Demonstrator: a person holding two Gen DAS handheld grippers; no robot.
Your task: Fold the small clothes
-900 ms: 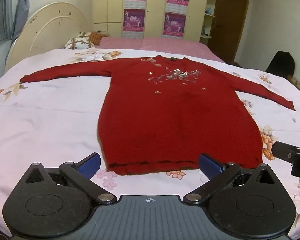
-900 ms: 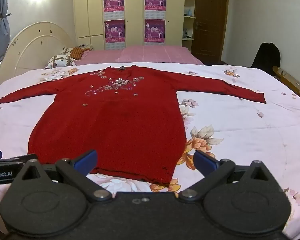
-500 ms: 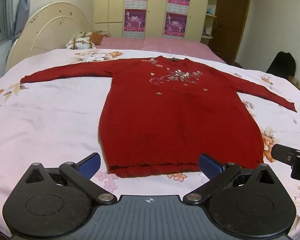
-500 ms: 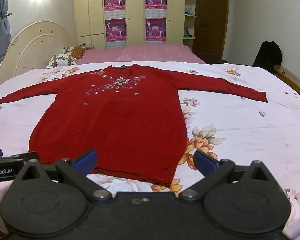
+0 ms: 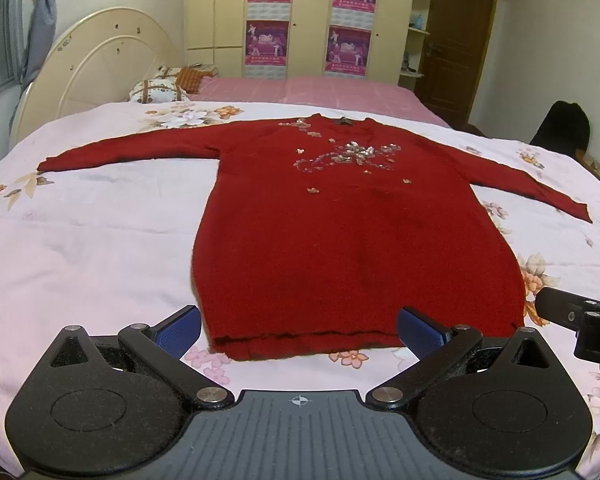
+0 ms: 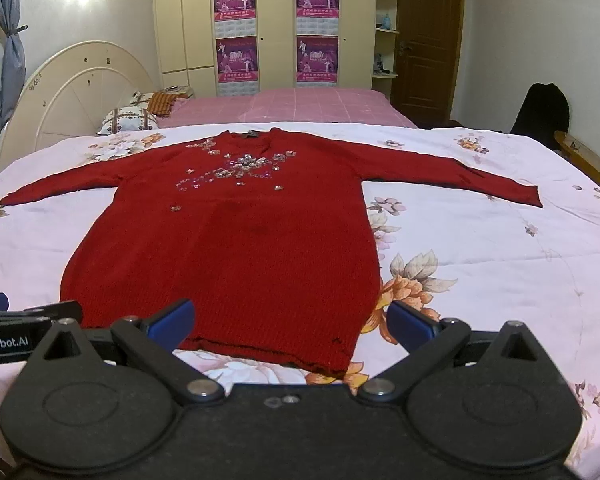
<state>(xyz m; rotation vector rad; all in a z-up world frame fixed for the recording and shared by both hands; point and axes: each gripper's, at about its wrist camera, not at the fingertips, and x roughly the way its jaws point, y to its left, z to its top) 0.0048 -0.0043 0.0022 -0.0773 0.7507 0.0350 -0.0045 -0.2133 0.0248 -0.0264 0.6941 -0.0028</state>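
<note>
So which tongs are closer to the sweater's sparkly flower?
Hard to tell. Left tongs and right tongs both hover open near the red sweater's hem, far from the sparkly flower.

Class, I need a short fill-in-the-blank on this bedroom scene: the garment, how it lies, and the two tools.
1. The colour of the sweater is ____.
2. Its sleeves lie spread ____ on the floral bedspread.
3. The left tool and right tool both stand ____, holding nothing.

Missing words: red; flat; open
</note>
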